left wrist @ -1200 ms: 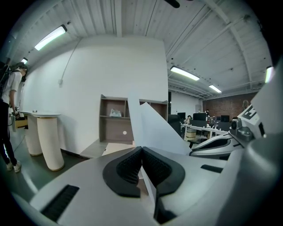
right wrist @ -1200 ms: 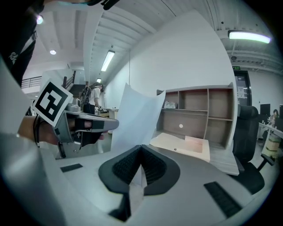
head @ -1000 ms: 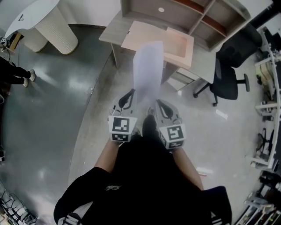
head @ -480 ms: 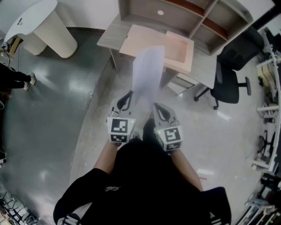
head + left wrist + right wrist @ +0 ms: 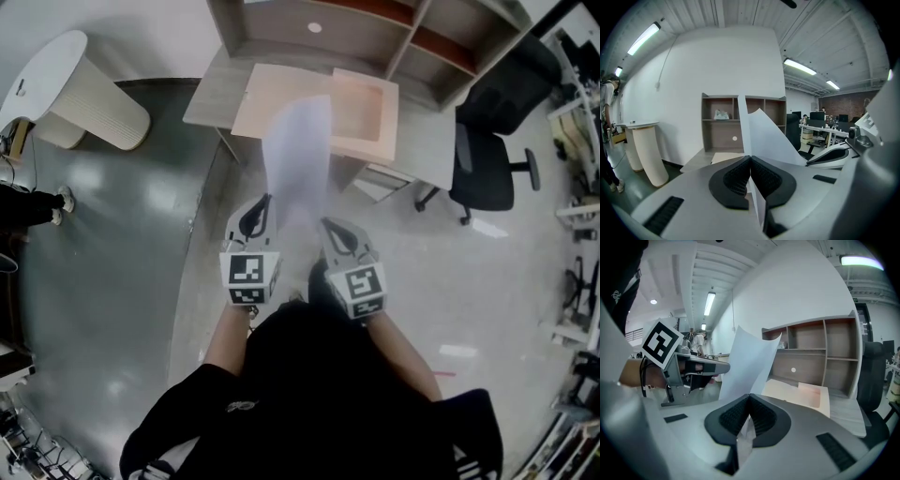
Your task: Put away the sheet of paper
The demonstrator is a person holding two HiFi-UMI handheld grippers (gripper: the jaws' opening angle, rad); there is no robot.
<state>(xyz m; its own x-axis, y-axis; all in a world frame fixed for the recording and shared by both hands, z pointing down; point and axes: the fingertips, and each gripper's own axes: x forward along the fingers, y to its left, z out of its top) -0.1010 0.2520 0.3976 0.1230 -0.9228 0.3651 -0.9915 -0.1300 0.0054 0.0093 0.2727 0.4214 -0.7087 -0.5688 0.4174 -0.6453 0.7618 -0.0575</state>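
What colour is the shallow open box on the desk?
The shallow box is pale peach-pink, clearest in the head view.

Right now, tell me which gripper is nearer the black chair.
Right. The right gripper grips the paper on the side toward the chair; the left gripper grips its far side, farther away.

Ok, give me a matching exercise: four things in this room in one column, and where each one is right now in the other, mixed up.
Things:
1. sheet of paper
2. office chair
3. pink box
4. white round table

Places:
A. on the desk
B. pinched in the left tongs and right tongs
C. on the floor, left of the desk
D. on the floor, right of the desk

Pairs: 1-B, 2-D, 3-A, 4-C
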